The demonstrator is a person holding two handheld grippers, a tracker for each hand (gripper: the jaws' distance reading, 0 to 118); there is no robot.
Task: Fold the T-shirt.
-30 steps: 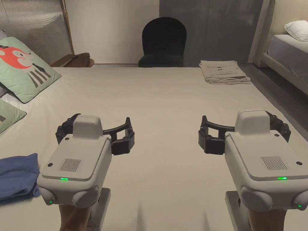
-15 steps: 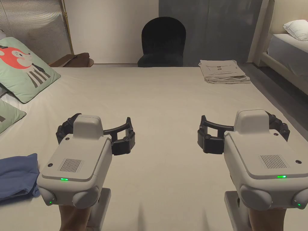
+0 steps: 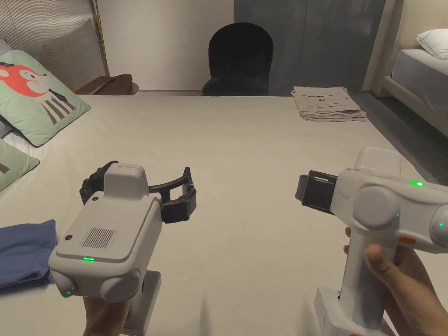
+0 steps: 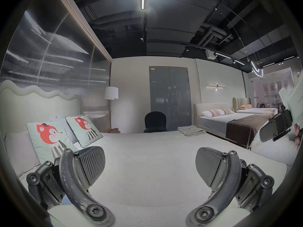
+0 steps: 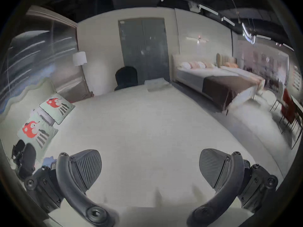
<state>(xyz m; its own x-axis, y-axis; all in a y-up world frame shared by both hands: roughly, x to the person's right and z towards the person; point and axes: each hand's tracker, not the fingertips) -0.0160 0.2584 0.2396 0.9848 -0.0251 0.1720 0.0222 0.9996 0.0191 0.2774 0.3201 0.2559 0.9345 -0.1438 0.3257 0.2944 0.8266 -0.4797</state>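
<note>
A crumpled blue T-shirt (image 3: 24, 251) lies on the cream bed (image 3: 245, 144) at its near left edge, and a bit of it shows in the right gripper view (image 5: 48, 160). My left gripper (image 3: 141, 191) hovers over the bed just right of it, jaws wide apart and empty (image 4: 150, 163). My right gripper (image 3: 313, 192) is held at the right, rolled onto its side and pointing left; its jaws also stand open with nothing between them (image 5: 150, 165). A hand grips its handle.
A stack of folded beige garments (image 3: 329, 103) sits at the bed's far right corner. Fox-print pillows (image 3: 37, 98) lie along the left side. A black chair (image 3: 239, 59) stands beyond the far edge. Another bed (image 3: 420, 74) is at the right across a floor gap.
The right gripper has rolled onto its side and turned toward the left, so its side now faces the head camera. The left gripper has hardly moved.
</note>
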